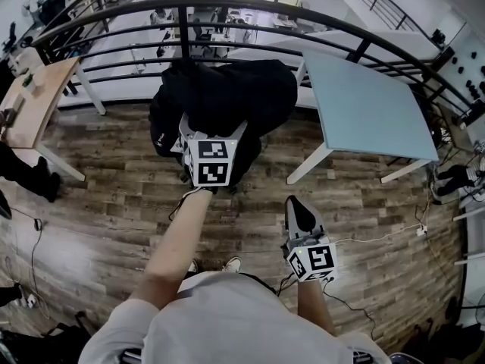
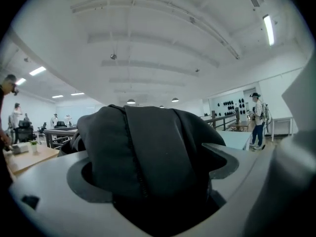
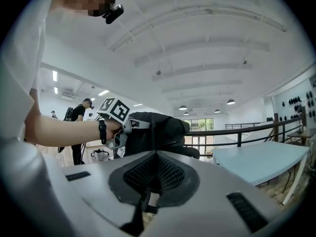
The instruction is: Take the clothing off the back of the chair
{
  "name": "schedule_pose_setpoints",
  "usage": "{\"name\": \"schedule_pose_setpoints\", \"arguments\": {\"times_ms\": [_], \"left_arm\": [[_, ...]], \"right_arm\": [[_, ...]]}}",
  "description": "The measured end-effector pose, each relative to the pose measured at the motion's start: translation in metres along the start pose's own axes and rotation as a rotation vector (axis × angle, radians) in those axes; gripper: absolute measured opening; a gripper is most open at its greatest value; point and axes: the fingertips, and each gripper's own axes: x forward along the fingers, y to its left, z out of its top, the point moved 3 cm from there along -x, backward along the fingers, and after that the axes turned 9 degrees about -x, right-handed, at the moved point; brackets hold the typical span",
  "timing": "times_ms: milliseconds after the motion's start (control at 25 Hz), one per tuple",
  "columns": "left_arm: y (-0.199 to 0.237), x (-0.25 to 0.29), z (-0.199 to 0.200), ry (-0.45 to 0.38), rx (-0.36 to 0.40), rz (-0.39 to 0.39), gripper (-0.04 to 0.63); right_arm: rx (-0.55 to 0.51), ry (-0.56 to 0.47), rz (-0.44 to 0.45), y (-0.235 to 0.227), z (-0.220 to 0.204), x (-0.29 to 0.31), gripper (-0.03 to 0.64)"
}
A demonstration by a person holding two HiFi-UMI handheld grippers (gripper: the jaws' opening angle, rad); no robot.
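- Clothing (image 2: pixel 148 152), black and bunched, fills the gap of the left gripper (image 2: pixel 150 174). The jaws are spread wide on either side of the fold, and nothing shows them pinching it yet.
- A stitched seam runs top to bottom down the bunch between the jaws. A squeeze from here would probably catch a thick fold, not a single layer.
- From the head view the garment's long axis runs left to right. It is draped as a heap over the chair back, and I cannot make out the chair's frame under the cloth.
- The left gripper comes at that heap from the person's side, pointing nearly level. The clothing lies straight ahead of it and already inside its reach.
- The right gripper (image 3: pixel 154 174) is pressed together on nothing. It hangs well back from the garment, close to the person's body and off to the right.
- The left hand is clearly the nearer one. My judgement is that the coming move is its squeeze, then a lift up and back toward the person to clear the chair top.
- Farther out, a dark curved railing (image 1: pixel 303 14) stands beyond the chair and a pale blue table (image 1: pixel 364 105) to its right, both apart from the garment.
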Motion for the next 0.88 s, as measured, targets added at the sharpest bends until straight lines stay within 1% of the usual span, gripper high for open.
{"name": "schedule_pose_setpoints", "arguments": {"times_ms": [80, 240, 320, 400, 440, 480, 520, 680, 720, 760, 800, 880], "left_arm": [[0.0, 0.007, -0.001, -0.004, 0.002, 0.016, 0.541], [0.002, 0.019, 0.0, -0.047, -0.028, 0.019, 0.541], [0.004, 0.023, -0.001, -0.068, -0.018, 0.028, 0.54], [0.007, 0.024, -0.002, -0.085, 0.008, 0.04, 0.538], [0.009, 0.023, -0.004, -0.086, 0.022, 0.043, 0.525], [0.012, 0.022, -0.006, -0.082, 0.032, 0.04, 0.463], [0.013, 0.021, -0.008, -0.076, 0.035, 0.03, 0.418], [0.013, 0.021, -0.007, -0.055, 0.011, -0.045, 0.305], [0.012, 0.021, -0.008, -0.052, 0.001, -0.069, 0.284], [0.012, 0.02, -0.009, -0.047, -0.008, -0.097, 0.242], [0.012, 0.019, -0.009, -0.04, -0.012, -0.124, 0.216], [0.012, 0.017, -0.009, -0.023, -0.004, -0.167, 0.173]], "right_arm": [[0.003, 0.007, -0.008, -0.002, -0.001, -0.003, 0.02], [0.002, 0.016, -0.023, -0.006, -0.005, -0.009, 0.02], [0.0, 0.018, -0.031, -0.008, -0.007, -0.012, 0.02], [0.003, 0.022, -0.042, -0.009, -0.009, -0.014, 0.02], [0.003, 0.023, -0.045, -0.01, -0.009, -0.015, 0.02], [0.003, 0.024, -0.047, -0.01, -0.009, -0.016, 0.02], [0.001, 0.024, -0.047, -0.01, -0.009, -0.016, 0.02], [-0.001, 0.021, -0.041, -0.009, -0.007, -0.013, 0.02], [0.0, 0.021, -0.039, -0.008, -0.007, -0.012, 0.02], [0.002, 0.021, -0.037, -0.006, -0.007, -0.011, 0.02], [0.003, 0.021, -0.034, -0.005, -0.006, -0.01, 0.02], [0.003, 0.016, -0.03, -0.003, -0.005, -0.007, 0.02]]}}
